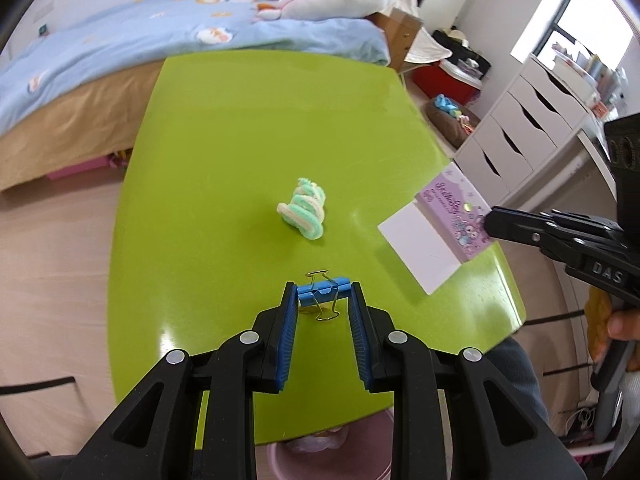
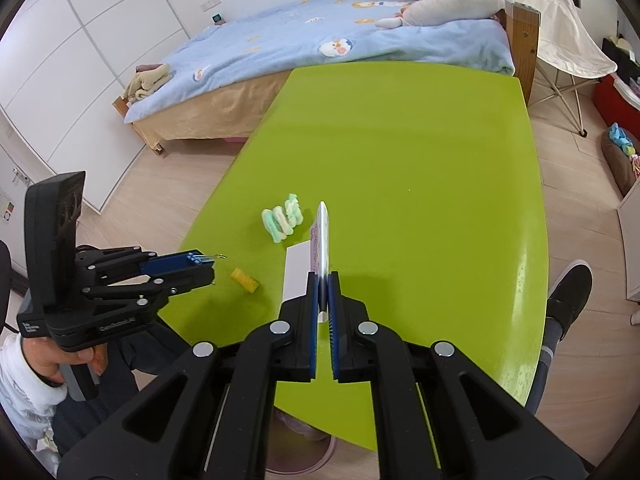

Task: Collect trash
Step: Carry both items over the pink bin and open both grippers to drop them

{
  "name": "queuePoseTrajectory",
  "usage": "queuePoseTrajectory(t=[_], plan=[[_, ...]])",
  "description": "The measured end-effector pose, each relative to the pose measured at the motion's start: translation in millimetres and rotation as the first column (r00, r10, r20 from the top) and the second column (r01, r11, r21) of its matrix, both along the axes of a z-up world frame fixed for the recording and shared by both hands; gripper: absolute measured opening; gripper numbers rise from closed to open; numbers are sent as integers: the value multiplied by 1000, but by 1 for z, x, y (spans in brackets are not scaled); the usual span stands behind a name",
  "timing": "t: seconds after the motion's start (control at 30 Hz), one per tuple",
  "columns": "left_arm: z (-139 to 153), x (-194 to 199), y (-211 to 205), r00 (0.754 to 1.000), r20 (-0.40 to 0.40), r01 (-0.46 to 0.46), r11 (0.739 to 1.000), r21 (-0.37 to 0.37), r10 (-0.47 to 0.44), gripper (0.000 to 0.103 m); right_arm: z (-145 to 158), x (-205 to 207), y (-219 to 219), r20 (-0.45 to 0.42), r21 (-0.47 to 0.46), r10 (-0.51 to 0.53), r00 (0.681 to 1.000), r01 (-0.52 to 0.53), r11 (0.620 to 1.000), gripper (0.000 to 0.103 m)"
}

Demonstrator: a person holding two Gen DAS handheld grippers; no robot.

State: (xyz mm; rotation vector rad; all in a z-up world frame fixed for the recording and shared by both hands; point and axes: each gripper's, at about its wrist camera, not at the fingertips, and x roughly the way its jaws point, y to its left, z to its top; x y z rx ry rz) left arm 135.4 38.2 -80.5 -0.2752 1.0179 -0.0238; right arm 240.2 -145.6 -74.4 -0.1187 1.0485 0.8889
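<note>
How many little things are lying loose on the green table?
2. The fuzzy green-and-white bundle lies mid-table, and a small yellow piece lies near the left tool, which holds a blue binder clip. More may hide behind the tools.

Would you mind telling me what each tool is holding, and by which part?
The left tool clamps a blue binder clip across its body's two ends. The right tool pinches a purple box by its near edge.
</note>
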Motion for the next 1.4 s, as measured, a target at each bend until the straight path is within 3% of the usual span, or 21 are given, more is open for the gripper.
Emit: queuePoseTrajectory(t=[0.47,0.8,1.1,1.4], plan=[[32,-48,-14,992,43,115,991,75,-118,26,18,-50,-15,53,28,41,998,-42,999,4],[37,-88,-28,984,47,169,981,90,-174,26,30,-103,-21,102,-14,118,988,-118,993,4],[36,-118,-36,981,46,183,979,84,-187,26,17,-153,-22,95,-61,198,976,-192,979,4],[31,-139,-39,982,38,184,981,69,-187,26,-3,-176,-21,33,-68,243,970,-240,968,4]])
